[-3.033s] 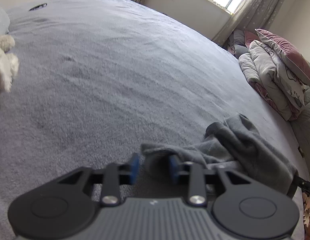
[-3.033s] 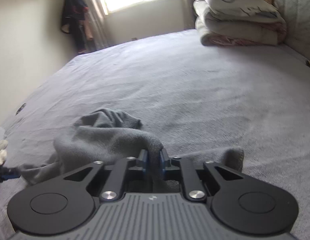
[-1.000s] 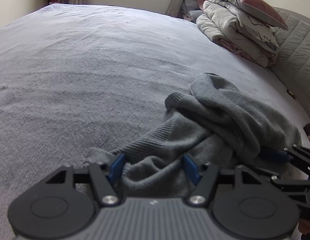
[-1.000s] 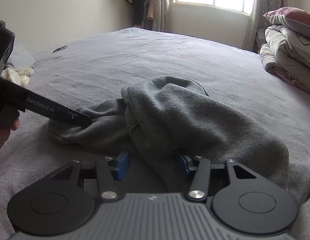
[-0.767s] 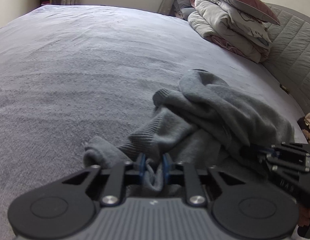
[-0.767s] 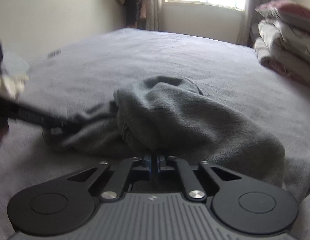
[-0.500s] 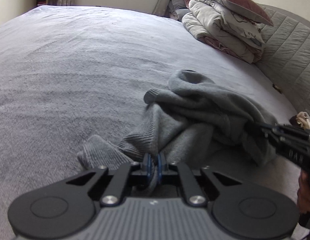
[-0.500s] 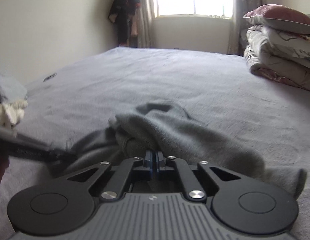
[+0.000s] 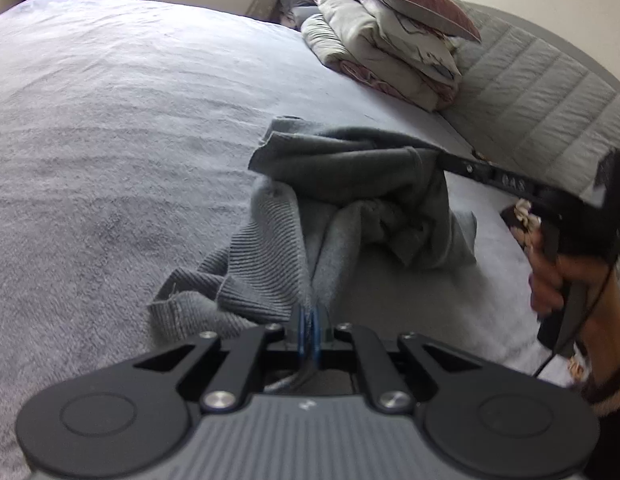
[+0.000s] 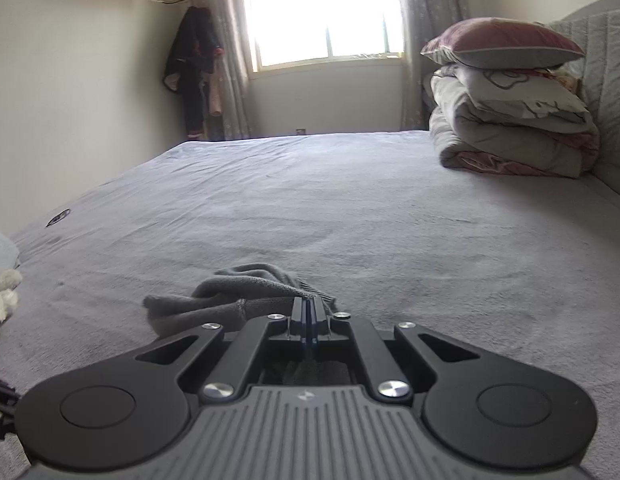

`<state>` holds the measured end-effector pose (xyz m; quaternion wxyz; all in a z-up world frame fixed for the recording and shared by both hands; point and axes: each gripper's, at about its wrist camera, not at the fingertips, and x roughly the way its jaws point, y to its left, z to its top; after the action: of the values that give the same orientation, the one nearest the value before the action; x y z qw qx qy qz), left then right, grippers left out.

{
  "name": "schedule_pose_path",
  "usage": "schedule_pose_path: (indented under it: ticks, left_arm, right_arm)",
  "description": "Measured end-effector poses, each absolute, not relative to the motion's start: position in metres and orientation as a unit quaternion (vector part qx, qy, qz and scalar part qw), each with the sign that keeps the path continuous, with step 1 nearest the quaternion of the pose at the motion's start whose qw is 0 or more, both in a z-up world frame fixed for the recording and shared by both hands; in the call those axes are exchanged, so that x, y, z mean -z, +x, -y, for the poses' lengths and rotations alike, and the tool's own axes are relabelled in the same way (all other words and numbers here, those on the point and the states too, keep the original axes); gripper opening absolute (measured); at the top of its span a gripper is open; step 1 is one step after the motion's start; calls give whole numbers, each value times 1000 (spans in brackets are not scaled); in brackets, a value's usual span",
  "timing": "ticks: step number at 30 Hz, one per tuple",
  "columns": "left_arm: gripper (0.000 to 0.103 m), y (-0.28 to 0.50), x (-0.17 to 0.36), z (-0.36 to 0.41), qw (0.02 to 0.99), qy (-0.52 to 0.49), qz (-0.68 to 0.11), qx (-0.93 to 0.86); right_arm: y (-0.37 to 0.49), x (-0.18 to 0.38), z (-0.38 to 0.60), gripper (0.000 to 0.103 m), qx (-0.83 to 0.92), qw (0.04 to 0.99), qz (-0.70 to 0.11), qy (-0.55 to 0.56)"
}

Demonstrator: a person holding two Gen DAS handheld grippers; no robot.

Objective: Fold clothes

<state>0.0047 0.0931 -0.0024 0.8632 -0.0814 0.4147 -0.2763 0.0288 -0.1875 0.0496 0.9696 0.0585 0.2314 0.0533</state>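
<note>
Sweater (image 9: 350, 184) bunched on bed (image 9: 110, 120); left tongs (image 9: 309, 330), right tongs (image 10: 306, 322) both pinching it.

A wide bed (image 9: 110, 128) under a grey, faintly rippled cover carries a crumpled grey sweater (image 9: 350, 184) near its front edge. Folded quilts (image 10: 510, 148) topped by a maroon pillow (image 10: 502, 42) sit stacked by the padded headboard (image 9: 542, 92). A small dark mark (image 10: 59, 212) shows far left.

The only lettering is a short pale mark on the side of the right gripper (image 9: 442, 159), seen in the left wrist view. It is too blurred to read.
</note>
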Motion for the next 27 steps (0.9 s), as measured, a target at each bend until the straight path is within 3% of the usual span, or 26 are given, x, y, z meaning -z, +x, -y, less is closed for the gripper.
schedule_pose_path:
  ticks: [3,6,8,10,12,15,27]
  left_arm:
    - [7,7,2,-92,867,-69,-411,272]
    - [26,12,0,-95,872,-75,-407,262]
    - [45,15,-2,-97,877,-80,-399,256]
    - [49,19,-5,-98,881,-83,-392,252]
    - [51,25,-5,-96,882,-84,-392,247]
    - [54,34,-3,-92,880,-88,-400,240]
    - [54,66,15,-77,872,-88,-427,223]
  right_arm:
    - [32,-46,191,4,-60,966,-241,71]
    - [35,-43,190,7,-79,961,-252,85]
    - [36,-42,187,7,-90,958,-257,87]
    - [36,-43,182,11,-101,957,-258,81]
    - [33,-44,177,25,-109,958,-256,75]
    - [28,-45,171,35,-123,958,-250,67]
    - [26,-42,166,45,-137,957,-251,44]
